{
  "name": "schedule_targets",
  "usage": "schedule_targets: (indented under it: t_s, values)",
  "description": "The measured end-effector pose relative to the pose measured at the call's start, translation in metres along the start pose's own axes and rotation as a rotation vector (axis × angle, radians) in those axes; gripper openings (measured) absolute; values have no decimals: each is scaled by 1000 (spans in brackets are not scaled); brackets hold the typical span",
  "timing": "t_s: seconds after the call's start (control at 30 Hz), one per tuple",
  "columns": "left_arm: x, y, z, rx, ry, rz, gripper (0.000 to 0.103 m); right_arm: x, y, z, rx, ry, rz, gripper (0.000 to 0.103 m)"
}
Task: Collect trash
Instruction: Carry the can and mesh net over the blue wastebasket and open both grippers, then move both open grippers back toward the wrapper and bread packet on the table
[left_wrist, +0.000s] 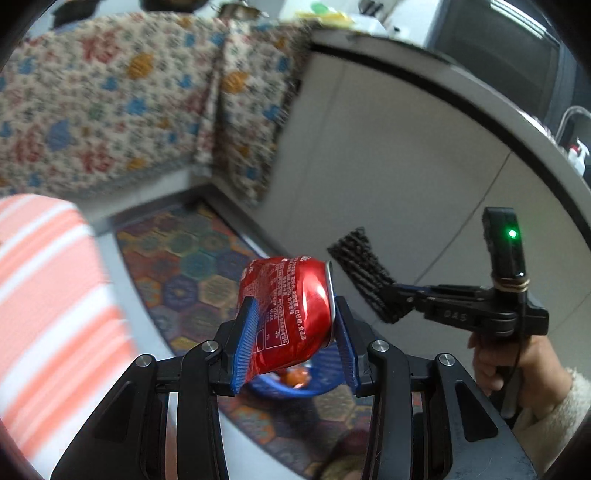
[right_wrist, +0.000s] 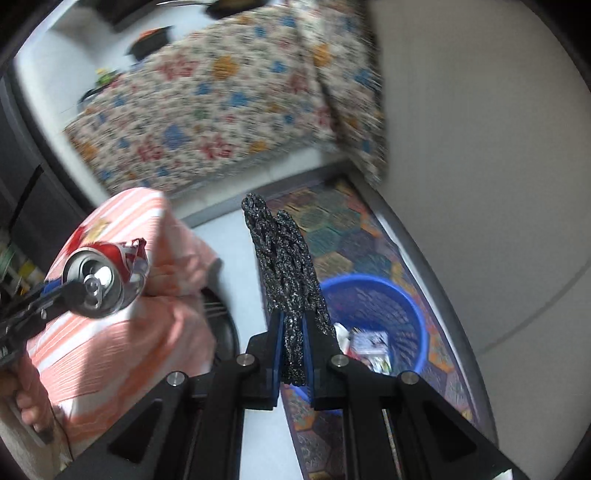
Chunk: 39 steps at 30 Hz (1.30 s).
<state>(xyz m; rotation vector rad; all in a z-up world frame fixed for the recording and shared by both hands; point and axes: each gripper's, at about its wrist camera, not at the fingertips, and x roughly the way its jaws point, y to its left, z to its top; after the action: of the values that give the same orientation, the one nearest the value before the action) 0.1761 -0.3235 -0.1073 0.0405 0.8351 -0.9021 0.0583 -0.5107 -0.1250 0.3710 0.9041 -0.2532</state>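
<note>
Left gripper (left_wrist: 293, 332) clamps a crushed red can (left_wrist: 286, 317), frame centre, above the blue basket (right_wrist: 417, 314). Right gripper (right_wrist: 293, 347) pinches a black woven strip (right_wrist: 286, 266), centre frame; basket at lower right on patterned mat (right_wrist: 347, 236), holding wrappers.

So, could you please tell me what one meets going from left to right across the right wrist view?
Crushed red can → orange striped cloth → black sparkly strip in the right gripper → blue basket → white cabinet.
</note>
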Motion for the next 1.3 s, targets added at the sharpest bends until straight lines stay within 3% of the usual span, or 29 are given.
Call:
schedule_targets:
  t_s: [0.3, 0.6, 0.67, 0.7, 0.8, 1.0, 1.17, 1.3]
  values:
    - [110, -16, -20, -10, 111, -44, 41, 66, -77, -22, 216, 99, 20, 10]
    - [179, -10, -27, -26, 159, -30, 45, 110, -102, -31, 250, 139, 2, 14]
    - [189, -5, -27, -44, 168, -38, 58, 116, -109, -33, 245, 135, 5, 20]
    - [192, -3, -28, -55, 167, -37, 60, 118, -112, -35, 250, 135, 7, 33]
    - [198, 3, -27, -73, 174, -31, 62, 121, -124, -42, 279, 133, 15, 40]
    - [170, 11, -22, -107, 155, -3, 69, 116, -126, -40, 263, 114, -16, 43]
    - [94, 21, -14, -140, 107, 25, 77, 90, -90, -28, 125, -3, -133, 53]
    - [11, 38, -19, -85, 81, 100, 84, 70, -44, -22, -5, -86, -172, 56]
